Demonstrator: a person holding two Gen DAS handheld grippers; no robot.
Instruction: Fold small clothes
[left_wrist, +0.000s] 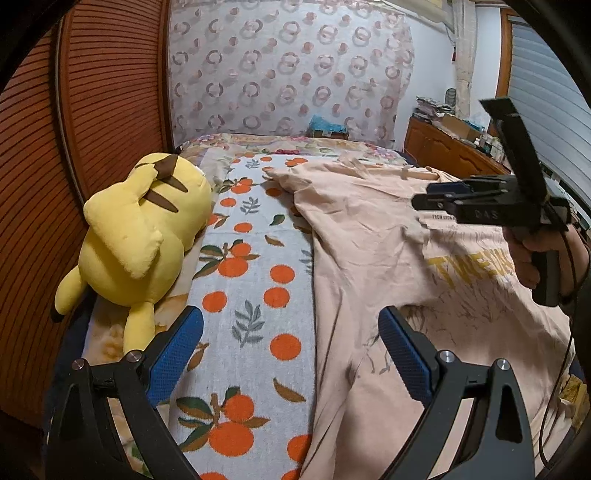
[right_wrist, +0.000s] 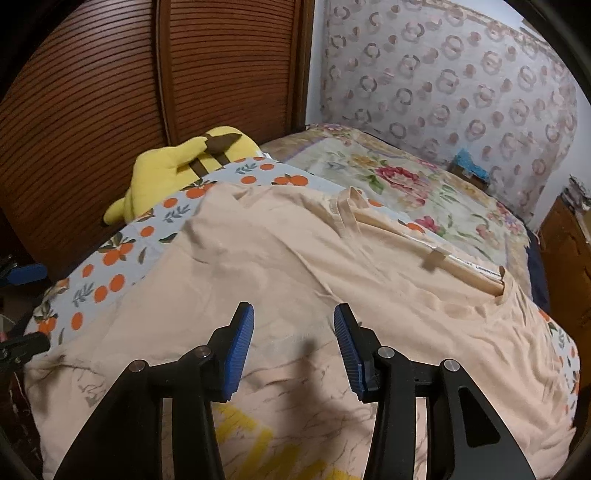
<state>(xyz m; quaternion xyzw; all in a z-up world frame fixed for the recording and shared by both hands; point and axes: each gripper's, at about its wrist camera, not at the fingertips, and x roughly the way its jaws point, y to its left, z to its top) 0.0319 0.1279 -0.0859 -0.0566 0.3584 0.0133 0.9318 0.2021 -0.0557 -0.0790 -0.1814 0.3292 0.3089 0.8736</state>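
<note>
Peach cotton is spreading across the bed: a t-shirt (right_wrist: 280, 266), print side up, is lying on an orange-patterned towel (left_wrist: 251, 280), its collar at the far end. Hovering over the shirt's printed chest, the right gripper (right_wrist: 293, 347) is standing with jaws parted, gripping nothing. Over the shirt's left edge, the left gripper (left_wrist: 291, 354) is hanging wide apart and empty. Left of the shirt, a yellow plush toy (left_wrist: 140, 229) is lying beside a slatted wooden door (left_wrist: 74, 110).
</note>
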